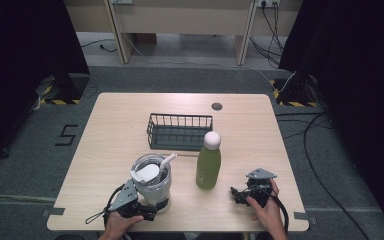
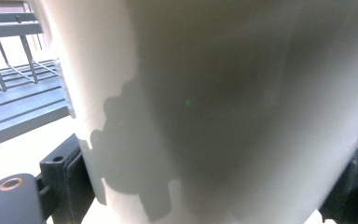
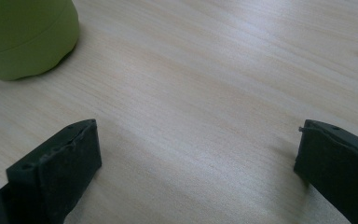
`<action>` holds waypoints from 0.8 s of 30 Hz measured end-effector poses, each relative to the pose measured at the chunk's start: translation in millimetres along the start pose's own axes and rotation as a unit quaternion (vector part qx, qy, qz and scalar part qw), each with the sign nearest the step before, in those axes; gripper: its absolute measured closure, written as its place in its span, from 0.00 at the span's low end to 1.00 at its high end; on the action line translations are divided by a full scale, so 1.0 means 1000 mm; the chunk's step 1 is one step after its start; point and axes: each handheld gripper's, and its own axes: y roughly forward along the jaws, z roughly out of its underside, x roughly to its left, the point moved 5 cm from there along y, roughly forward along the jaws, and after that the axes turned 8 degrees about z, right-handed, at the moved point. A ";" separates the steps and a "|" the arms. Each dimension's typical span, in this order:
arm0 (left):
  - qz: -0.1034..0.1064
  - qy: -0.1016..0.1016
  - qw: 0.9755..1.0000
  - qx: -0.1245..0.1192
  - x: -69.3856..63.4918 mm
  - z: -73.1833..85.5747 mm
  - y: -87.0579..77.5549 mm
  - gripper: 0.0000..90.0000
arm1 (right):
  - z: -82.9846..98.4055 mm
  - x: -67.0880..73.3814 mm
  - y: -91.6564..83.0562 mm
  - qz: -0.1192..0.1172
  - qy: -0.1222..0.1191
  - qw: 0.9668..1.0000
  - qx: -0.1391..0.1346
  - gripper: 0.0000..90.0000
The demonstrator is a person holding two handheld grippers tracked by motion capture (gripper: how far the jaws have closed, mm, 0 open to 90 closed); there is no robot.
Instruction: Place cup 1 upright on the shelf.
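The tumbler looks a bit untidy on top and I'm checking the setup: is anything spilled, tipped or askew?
Nothing stands out. The tumbler stands upright between the left gripper's jaws, its straw merely leaning. The green bottle is upright, the wire basket sits flat, and no spill shows on the table.

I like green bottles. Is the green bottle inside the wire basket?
No, the green bottle stands on the table in front of the wire basket.
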 end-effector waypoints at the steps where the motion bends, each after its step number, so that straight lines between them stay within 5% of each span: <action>1: 0.000 0.000 1.000 0.000 0.000 0.000 0.000 0.12 | 0.000 0.000 0.000 0.000 0.000 1.000 0.000 0.00; 7: -0.006 0.020 1.000 0.007 0.000 -0.002 0.000 0.12 | 0.000 0.000 0.000 -0.001 0.000 1.000 0.000 0.00; 24: -0.021 0.020 0.999 -0.015 0.015 -0.027 -0.007 0.12 | 0.000 0.000 0.000 -0.001 -0.001 1.000 0.000 0.00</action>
